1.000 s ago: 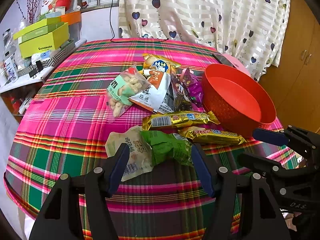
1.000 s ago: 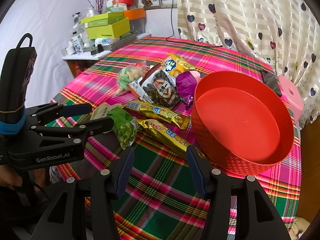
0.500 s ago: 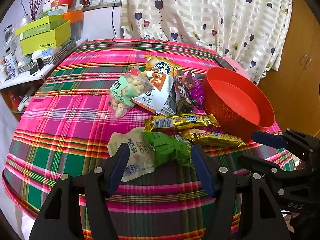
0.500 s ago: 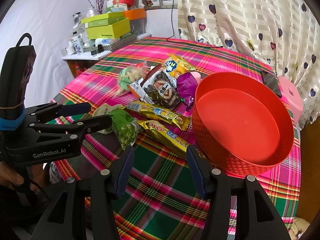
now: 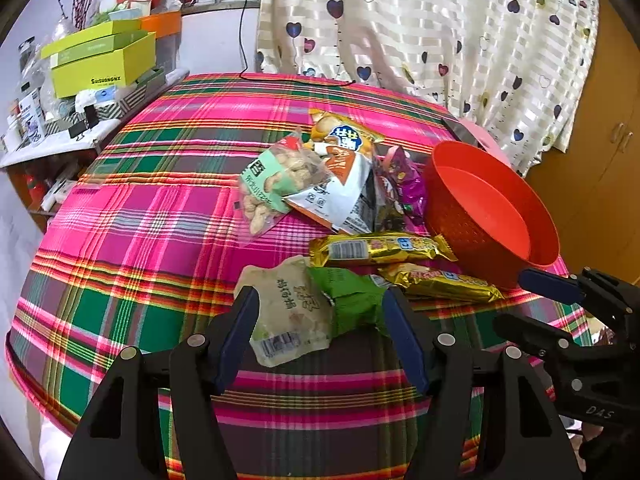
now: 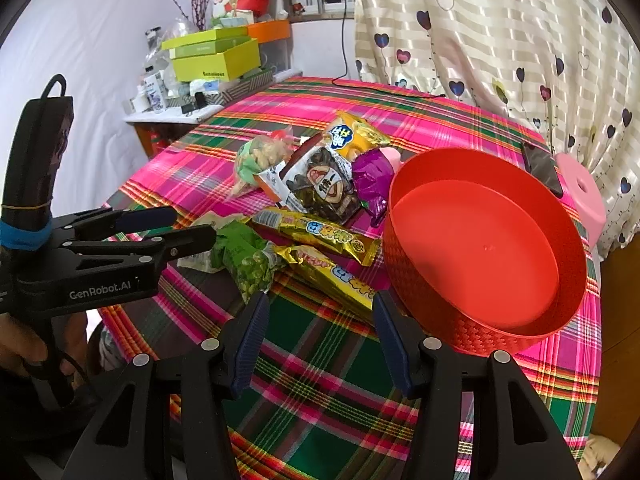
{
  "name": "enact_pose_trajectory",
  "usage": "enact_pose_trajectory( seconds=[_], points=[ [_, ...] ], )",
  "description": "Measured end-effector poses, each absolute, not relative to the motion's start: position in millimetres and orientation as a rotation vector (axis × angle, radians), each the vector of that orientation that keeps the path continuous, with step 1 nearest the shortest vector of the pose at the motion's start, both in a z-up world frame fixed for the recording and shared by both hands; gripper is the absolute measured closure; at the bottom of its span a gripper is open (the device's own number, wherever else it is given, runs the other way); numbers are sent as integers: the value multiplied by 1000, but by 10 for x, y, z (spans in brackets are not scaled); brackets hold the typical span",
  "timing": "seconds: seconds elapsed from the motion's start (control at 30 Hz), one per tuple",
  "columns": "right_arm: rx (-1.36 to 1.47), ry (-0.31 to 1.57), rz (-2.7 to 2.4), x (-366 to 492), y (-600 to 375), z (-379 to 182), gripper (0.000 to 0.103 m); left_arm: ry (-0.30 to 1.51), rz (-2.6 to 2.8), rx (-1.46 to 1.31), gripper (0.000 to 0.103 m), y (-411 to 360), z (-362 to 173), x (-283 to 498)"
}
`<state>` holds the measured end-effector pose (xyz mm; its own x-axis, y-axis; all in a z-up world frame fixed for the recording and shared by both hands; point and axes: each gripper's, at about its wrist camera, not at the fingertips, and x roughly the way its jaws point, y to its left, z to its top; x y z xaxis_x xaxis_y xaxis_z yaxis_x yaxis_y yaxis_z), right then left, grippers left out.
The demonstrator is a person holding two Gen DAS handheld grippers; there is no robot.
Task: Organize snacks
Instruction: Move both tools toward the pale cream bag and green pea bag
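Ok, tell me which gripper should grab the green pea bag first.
Left. The left gripper is open with the green pea bag lying right between its fingers. The right gripper, also open, faces a gold bar instead.

— What do the tools look like?
— Each gripper [image 5: 320, 334] is black plastic with silver screws and dark blue pads [image 5: 238, 336].
— Markings?
— White "GenRobot.AI" lettering; blue band [image 6: 25, 234] above that lettering.
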<state>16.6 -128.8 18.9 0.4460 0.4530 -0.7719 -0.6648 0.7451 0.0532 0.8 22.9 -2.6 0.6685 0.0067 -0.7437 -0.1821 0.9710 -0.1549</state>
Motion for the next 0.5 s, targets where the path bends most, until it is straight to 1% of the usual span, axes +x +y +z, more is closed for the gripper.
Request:
enact_pose_trajectory(
  seconds=[0.5],
  points=[
    [-274, 843, 700, 273, -1099, 197, 50, 824, 144, -252, 38, 464, -44, 87]
  ],
)
